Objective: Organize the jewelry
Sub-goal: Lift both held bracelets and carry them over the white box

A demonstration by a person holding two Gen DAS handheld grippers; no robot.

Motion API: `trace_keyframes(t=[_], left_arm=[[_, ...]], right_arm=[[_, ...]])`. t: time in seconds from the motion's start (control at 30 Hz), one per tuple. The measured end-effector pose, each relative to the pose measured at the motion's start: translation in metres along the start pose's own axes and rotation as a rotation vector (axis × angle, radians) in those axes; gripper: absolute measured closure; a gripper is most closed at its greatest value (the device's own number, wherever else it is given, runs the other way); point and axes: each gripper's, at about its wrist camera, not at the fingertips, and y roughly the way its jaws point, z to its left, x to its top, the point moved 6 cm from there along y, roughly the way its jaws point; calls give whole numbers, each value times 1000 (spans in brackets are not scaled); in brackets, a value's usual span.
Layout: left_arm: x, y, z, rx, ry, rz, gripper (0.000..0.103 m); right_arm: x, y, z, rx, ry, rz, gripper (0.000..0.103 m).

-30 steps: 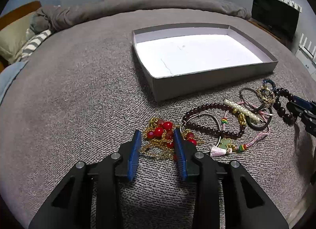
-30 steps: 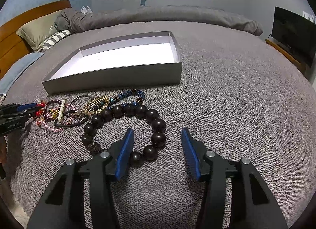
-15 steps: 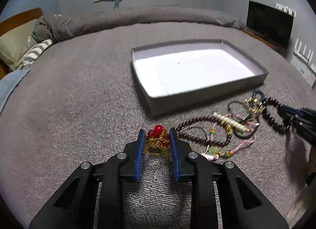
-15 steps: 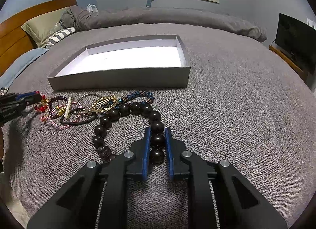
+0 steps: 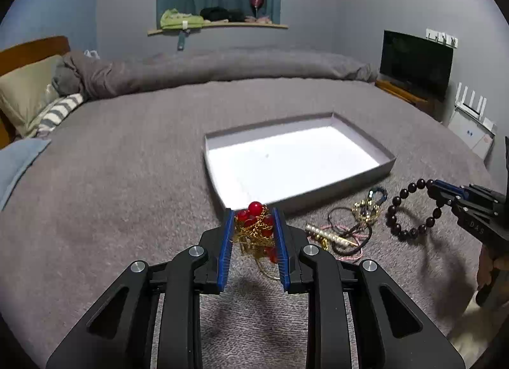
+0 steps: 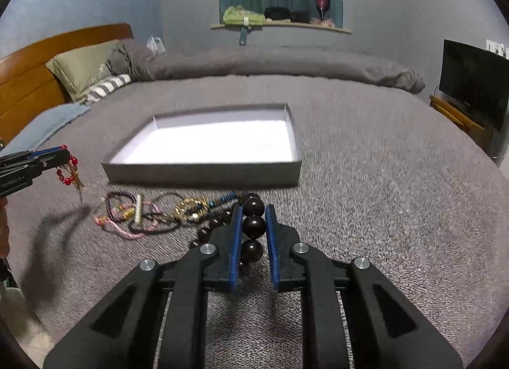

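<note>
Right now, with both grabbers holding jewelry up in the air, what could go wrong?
The left gripper pinches the red bead and gold chain piece as a bunch, and a loose chain hangs below, so it may snag or slip. The right gripper holds the dark bead bracelet by a few round beads, which could roll out. Its dangling loop might catch the jewelry pile before reaching the box.
</note>
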Motion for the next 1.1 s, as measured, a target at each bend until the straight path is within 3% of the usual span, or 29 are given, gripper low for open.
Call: trace_keyframes(t=[0.27, 0.57, 0.77, 0.87, 0.97, 1.1], left_arm=[[8, -1, -1, -8, 5, -2, 77], [41, 25, -18, 18, 60, 2, 77], [69, 53, -23, 80, 77, -6, 77], [79, 66, -25, 71, 58, -1, 77], [83, 82, -26, 87, 59, 8, 77], [71, 105, -28, 78, 66, 51, 77]], right_arm=[[17, -13, -1, 0, 0, -48, 89], [74, -10, 0, -35, 1, -136, 89], [109, 22, 6, -26, 27, -158, 89], [117, 37, 10, -13, 35, -156, 89], [116, 58, 12, 5, 52, -143, 89], [94, 94, 14, 29, 55, -56, 89]])
